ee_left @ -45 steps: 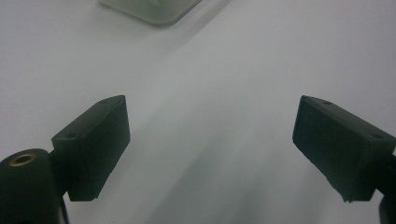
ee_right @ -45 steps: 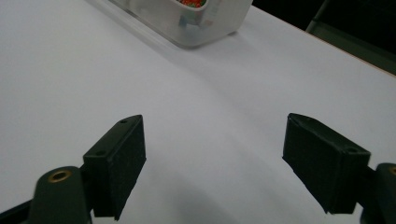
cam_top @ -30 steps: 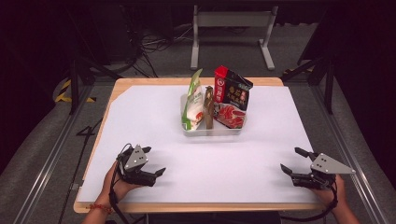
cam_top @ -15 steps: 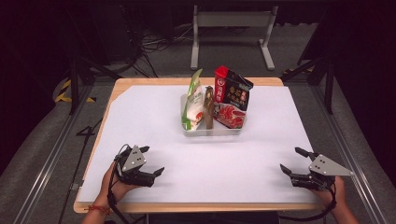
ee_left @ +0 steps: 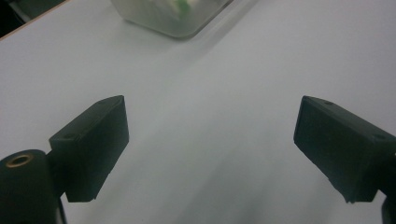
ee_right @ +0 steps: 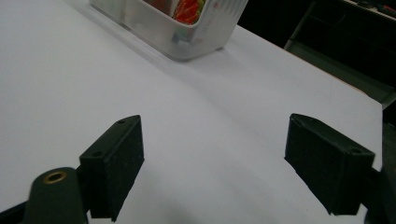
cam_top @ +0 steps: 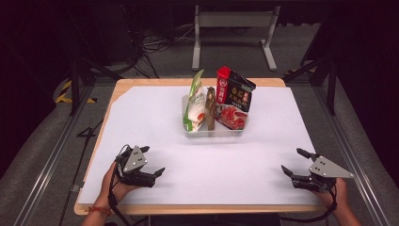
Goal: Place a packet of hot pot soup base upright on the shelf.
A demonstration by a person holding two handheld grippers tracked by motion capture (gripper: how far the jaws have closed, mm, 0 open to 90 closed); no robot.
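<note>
Resting low at the near edge of the white table (cam_top: 155, 117), both hands are observed well apart. The left gripper (cam_top: 153, 162) is held at the near left, jaws spread wide, nothing between them. The right gripper (cam_top: 292, 162) is held at the near right, jaws likewise spread and empty. A clear plastic tub (cam_top: 214, 133) is noted at the table's middle, well apart from both, with snack packets (cam_top: 233, 96) stood upright inside.

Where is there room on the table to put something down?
The white table is bare left and right of the clear bin, and between the left tongs and right tongs. The bin is crowded with packets.
</note>
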